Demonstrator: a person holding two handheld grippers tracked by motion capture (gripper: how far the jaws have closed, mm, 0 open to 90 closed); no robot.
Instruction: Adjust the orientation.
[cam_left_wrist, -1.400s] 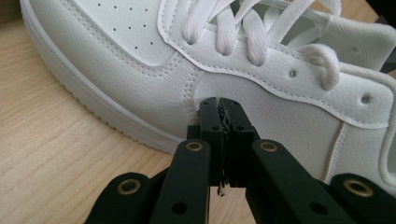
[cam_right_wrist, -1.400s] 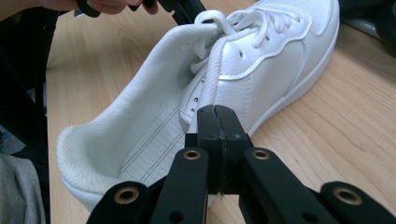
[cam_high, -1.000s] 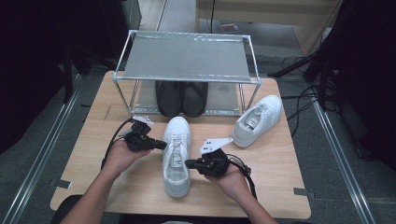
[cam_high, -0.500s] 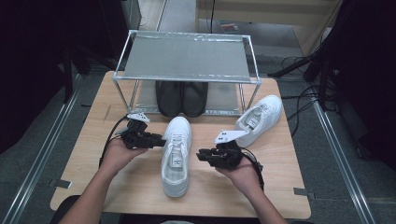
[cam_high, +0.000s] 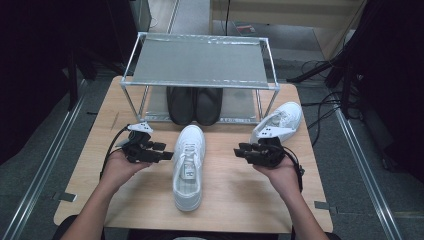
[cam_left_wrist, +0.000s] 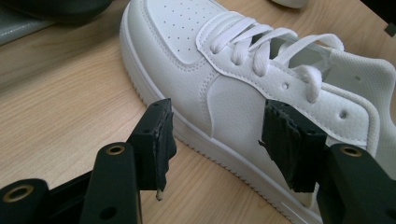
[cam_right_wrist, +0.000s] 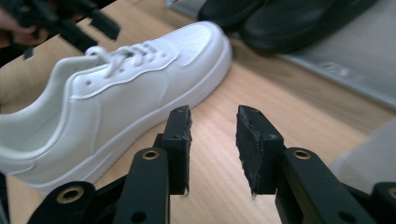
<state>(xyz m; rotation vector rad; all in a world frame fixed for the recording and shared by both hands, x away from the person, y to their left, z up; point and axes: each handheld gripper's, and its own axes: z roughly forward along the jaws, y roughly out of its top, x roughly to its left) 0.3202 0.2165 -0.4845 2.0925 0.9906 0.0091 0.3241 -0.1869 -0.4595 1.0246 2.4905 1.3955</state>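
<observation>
- Since a second ago, both grippers have let go of the white sneaker (cam_high: 188, 166): the right gripper (cam_high: 242, 151) has drawn away to that shoe's right, and the left gripper (cam_high: 167, 155) has stayed just beside its left flank.
- The left gripper's jaws have just been opening; they stand wide, with the sneaker's side wall just ahead of them and nothing pinched.
- The right gripper's jaws have also been opening; they stand partly apart over bare table (cam_high: 235, 195), holding nothing.
- The white sneaker lies between the two grippers, toe pointing away from the person toward the rack (cam_high: 200, 62).
- Judged from this, placing this shoe on the table looks done; the second white sneaker (cam_high: 280, 122), just beyond the right gripper, probably still needs lining up beside it.
- The high view shows the rack, the black shoes (cam_high: 194, 104) under it and the second sneaker.
- The left gripper view (cam_left_wrist: 212, 135) shows the laces and sole stitching close up; the right gripper view (cam_right_wrist: 212, 140) shows the gap between its jaws and the sneaker well off to their left.
</observation>
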